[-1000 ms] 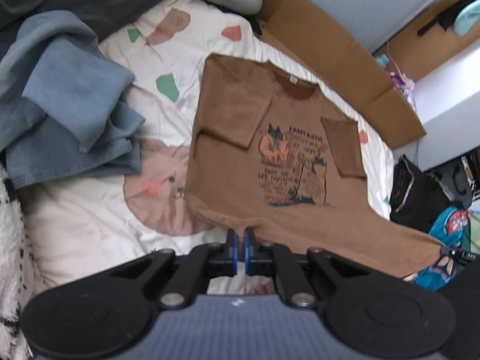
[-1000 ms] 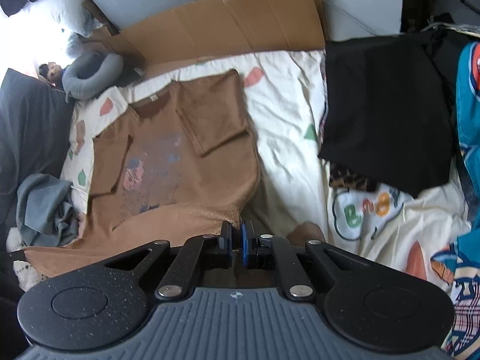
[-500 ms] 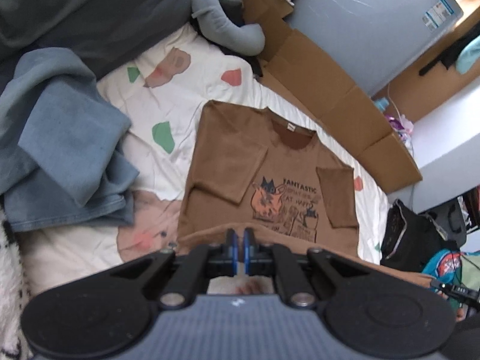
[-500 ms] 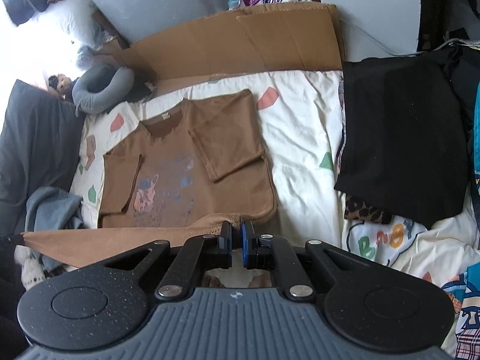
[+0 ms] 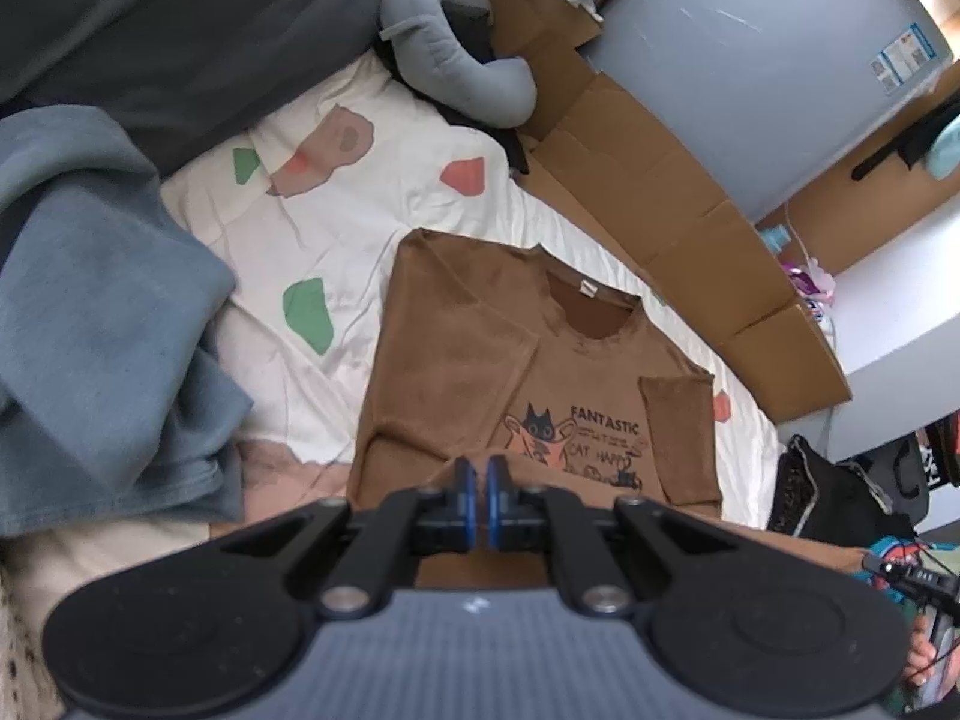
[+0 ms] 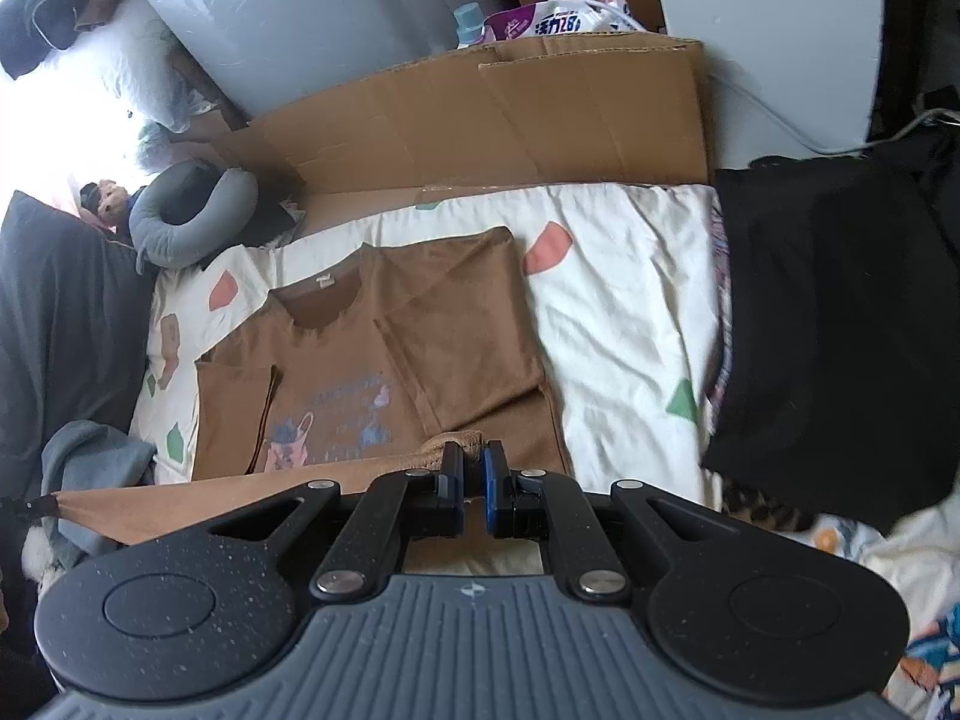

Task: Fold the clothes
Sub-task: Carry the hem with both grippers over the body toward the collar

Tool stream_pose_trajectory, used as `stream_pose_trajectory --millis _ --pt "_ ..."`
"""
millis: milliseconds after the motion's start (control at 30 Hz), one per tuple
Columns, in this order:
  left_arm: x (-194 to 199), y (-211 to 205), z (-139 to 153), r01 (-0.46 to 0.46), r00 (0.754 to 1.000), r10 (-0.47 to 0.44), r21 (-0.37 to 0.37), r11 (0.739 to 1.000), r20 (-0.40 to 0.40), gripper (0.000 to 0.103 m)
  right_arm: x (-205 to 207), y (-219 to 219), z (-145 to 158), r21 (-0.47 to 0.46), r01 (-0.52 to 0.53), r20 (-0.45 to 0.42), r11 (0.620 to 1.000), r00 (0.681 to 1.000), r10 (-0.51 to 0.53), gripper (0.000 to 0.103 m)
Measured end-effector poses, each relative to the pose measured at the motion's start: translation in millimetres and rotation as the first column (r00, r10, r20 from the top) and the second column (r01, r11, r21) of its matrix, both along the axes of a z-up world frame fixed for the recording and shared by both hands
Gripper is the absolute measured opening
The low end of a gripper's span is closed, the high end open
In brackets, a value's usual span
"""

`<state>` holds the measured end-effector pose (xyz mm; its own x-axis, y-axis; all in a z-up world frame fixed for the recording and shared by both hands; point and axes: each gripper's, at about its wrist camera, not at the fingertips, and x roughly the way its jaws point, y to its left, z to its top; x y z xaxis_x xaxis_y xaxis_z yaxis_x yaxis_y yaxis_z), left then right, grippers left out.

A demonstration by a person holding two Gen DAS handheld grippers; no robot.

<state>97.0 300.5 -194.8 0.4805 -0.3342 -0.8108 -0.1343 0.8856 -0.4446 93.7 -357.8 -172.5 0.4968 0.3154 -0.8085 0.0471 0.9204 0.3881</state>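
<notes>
The brown T-shirt (image 5: 528, 360) lies flat on the bed (image 5: 372, 204), sleeves folded in. Each tool, left (image 5: 478, 468) and right (image 6: 472, 456), is clamped on a corner of the bottom hem, lifted toward the collar. To fold well, both corners should travel level and taut, landing square on the shoulders before letting go.
</notes>
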Motion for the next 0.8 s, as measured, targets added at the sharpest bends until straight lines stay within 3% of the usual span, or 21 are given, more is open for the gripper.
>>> stream_pose_trajectory --millis 467,800 --pt "88.4 4.0 -35.5 -0.007 1.0 0.006 0.02 1.0 0.017 0.004 107.8 19.6 -47.6 -0.032 -0.038 -0.004 0.999 0.999 0.038 0.004" --pt "152.3 0.2 -89.6 -0.029 0.999 0.031 0.049 0.998 -0.032 0.004 182.7 29.1 -102.5 -0.045 -0.022 -0.064 0.999 0.998 0.019 0.004"
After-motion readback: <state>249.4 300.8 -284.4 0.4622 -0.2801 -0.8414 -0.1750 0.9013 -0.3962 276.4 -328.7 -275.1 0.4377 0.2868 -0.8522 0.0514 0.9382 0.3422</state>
